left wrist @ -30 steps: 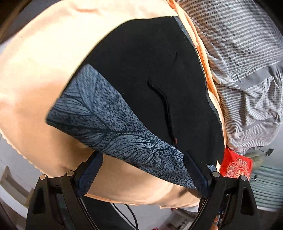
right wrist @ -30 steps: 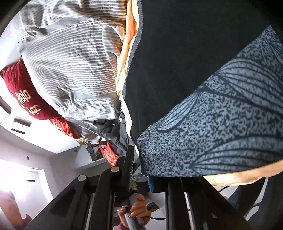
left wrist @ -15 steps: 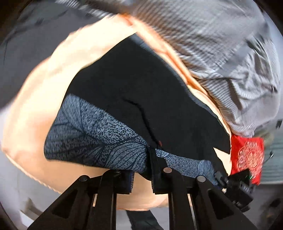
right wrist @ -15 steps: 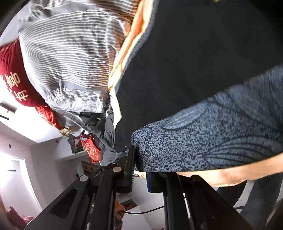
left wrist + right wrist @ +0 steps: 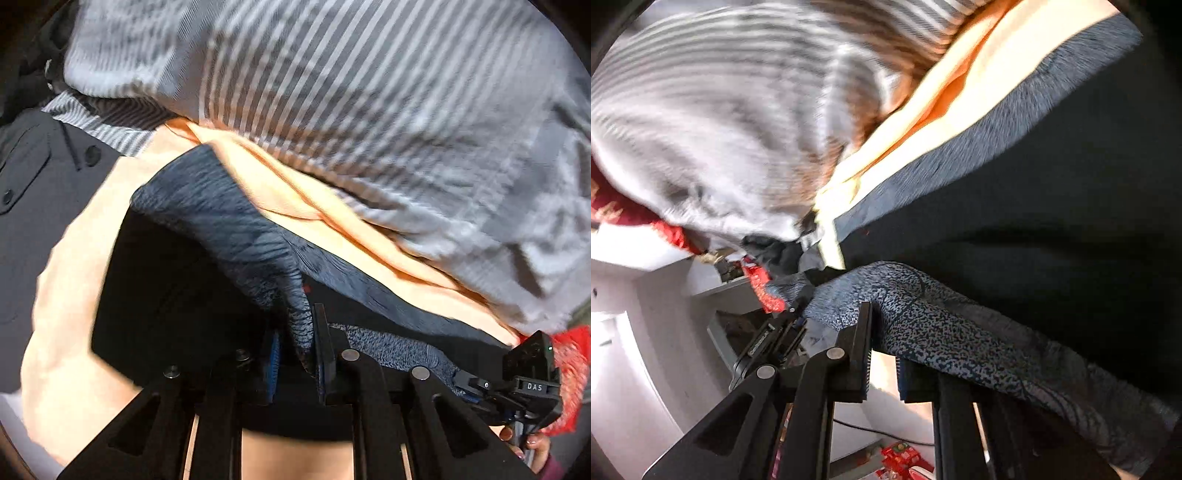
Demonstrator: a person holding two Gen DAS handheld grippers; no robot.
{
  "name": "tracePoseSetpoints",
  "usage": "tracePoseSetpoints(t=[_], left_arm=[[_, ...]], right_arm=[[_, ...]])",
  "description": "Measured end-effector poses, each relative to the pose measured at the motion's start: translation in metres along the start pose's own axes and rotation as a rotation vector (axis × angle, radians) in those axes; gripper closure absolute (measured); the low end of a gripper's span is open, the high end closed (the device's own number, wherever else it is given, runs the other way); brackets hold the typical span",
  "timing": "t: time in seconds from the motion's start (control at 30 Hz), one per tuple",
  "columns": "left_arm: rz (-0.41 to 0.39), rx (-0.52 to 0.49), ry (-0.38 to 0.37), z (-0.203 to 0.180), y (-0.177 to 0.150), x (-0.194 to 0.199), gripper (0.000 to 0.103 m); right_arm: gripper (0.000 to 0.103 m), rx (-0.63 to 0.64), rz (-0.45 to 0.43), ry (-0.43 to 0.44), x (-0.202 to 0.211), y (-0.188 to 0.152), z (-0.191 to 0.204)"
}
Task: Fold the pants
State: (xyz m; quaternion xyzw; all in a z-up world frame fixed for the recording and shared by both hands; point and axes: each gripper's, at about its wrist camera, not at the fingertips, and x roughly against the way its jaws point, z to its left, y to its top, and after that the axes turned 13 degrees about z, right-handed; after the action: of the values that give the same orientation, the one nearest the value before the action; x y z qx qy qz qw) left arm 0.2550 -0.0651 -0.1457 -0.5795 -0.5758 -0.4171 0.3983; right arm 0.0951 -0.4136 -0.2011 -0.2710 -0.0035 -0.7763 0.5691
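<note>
The pants [image 5: 177, 295] are black with a blue-grey leaf-patterned band and lie on a peach sheet [image 5: 74, 258]. My left gripper [image 5: 297, 354] is shut on the patterned band [image 5: 295, 314] and holds it lifted, folded over the black cloth. My right gripper [image 5: 882, 354] is shut on the same patterned band [image 5: 923, 325] near its end, lifted above the black pants [image 5: 1052, 206]. The right gripper's body shows in the left wrist view [image 5: 524, 384], low right.
A grey striped quilt [image 5: 369, 110] is bunched along the far side of the sheet, also in the right wrist view [image 5: 720, 110]. A dark buttoned garment [image 5: 37, 203] lies at left. Red cloth [image 5: 569, 369] lies at right. White furniture [image 5: 713, 288] stands beyond.
My left gripper closed on the patterned band. Both grippers then lifted the band and carried it over the black cloth toward the striped quilt.
</note>
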Motion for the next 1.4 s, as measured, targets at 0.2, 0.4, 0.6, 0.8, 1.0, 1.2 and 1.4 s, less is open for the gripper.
tracePoseSetpoints(t=[0.2,0.4,0.6,0.8,1.0,1.2,1.4], left_arm=[[-0.007,0.056,0.11,0.005,0.023,-0.034,0.045],[-0.097,0.012,0.214,-0.006,0.025,0.013,0.045],[-0.027,-0.149,0.347,-0.034,0.0,-0.004,0.045],[0.057,-0.167,0.425,-0.059,-0.028,-0.066,0.043],[0.06,-0.192,0.469,-0.079,-0.033,-0.058,0.04],[0.078,-0.296,0.483,-0.118,-0.076,-0.04,0.04],[0.164,-0.375,0.395,-0.165,-0.135,-0.049,0.04]], right_arm=[[0.088,-0.078,0.068,-0.073,-0.024,0.067,-0.031],[0.051,-0.065,0.089,-0.088,-0.02,0.077,-0.023],[0.03,0.145,-0.004,-0.209,0.01,0.052,0.035],[0.03,0.274,0.116,-0.327,-0.003,-0.007,0.036],[0.053,0.234,0.094,-0.449,0.009,-0.01,-0.008],[0.031,0.299,-0.043,-0.485,0.073,-0.059,-0.006],[0.031,0.153,-0.175,-0.612,0.147,-0.143,-0.059]])
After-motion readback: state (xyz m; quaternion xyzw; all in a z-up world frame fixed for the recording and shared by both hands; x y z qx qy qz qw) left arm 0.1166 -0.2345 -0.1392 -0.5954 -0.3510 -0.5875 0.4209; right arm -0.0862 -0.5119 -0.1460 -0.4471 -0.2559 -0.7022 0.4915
